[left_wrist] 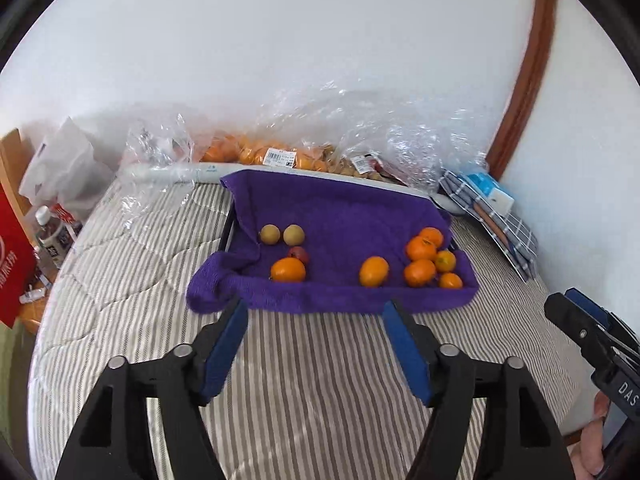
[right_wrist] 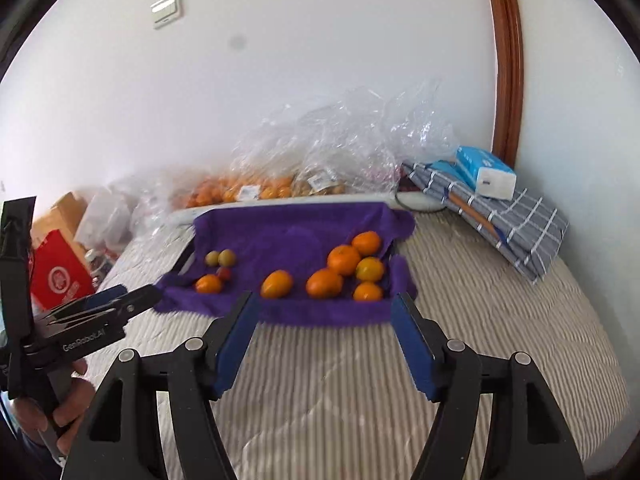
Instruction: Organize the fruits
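Note:
A tray lined with a purple towel (left_wrist: 344,212) (right_wrist: 288,232) lies on the striped bed. At its right is a cluster of several oranges (left_wrist: 430,258) (right_wrist: 348,264). One orange (left_wrist: 374,271) (right_wrist: 277,284) lies alone in the middle. At the left are another orange (left_wrist: 288,270) (right_wrist: 209,284), a small red fruit (left_wrist: 299,254) (right_wrist: 224,273) and two yellow-green fruits (left_wrist: 282,235) (right_wrist: 220,258). My left gripper (left_wrist: 316,312) is open and empty, just short of the tray's near edge. My right gripper (right_wrist: 324,308) is open and empty, also at the near edge.
Clear plastic bags of oranges and other fruit (left_wrist: 280,152) (right_wrist: 280,184) line the wall behind the tray. A folded checked cloth with tissue packs (right_wrist: 492,200) lies at the right. A red box (right_wrist: 60,276), bottles (left_wrist: 52,236) and bags stand beside the bed at the left.

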Demonstrator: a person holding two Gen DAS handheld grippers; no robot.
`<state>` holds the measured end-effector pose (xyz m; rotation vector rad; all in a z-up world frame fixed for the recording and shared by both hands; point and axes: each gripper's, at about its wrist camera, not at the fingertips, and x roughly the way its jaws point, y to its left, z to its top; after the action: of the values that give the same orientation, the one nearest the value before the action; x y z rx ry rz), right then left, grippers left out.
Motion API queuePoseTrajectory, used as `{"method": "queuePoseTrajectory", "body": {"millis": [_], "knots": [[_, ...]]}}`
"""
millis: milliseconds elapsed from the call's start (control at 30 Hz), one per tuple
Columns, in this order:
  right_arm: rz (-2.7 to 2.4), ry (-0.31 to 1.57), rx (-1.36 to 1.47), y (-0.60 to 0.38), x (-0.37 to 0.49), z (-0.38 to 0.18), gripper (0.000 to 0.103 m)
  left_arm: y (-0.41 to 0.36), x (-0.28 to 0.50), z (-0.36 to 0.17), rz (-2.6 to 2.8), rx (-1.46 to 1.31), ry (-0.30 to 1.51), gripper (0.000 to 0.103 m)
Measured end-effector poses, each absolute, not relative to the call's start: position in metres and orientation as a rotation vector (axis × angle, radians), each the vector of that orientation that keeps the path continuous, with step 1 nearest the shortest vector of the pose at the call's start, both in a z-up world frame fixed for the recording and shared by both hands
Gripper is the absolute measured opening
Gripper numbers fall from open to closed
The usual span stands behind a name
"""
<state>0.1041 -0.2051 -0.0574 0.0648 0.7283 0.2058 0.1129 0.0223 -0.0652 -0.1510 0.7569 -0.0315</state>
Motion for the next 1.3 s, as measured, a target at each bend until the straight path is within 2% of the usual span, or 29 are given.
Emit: {"method": "queuePoseTrajectory", "body": {"millis": [200, 233, 333, 433, 1300], "knots": [[0.177, 0.692, 0.034, -0.206, 0.042, -0.037, 0.070, 0.013, 0.061, -0.041, 0.012, -0.091, 0.694, 0.087], [0.165, 0.679, 0.030, -0.207, 0.032, -0.033, 0.078, 0.012, 0.056, -0.038, 0.008, -0.091, 0.688, 0.089], [0.136, 0.638, 0.018, -0.210, 0.012, -0.025, 0.090, 0.011, 0.039, -0.030, 0.013, -0.083, 0.665, 0.091], [0.127, 0.633, 0.016, -0.212, -0.002, -0.019, 0.097, 0.009, 0.026, -0.026, 0.014, -0.090, 0.658, 0.091], [0.097, 0.656, 0.048, -0.222, -0.006, -0.017, 0.098, 0.003, 0.015, -0.019, 0.055, -0.055, 0.638, 0.091]]}}
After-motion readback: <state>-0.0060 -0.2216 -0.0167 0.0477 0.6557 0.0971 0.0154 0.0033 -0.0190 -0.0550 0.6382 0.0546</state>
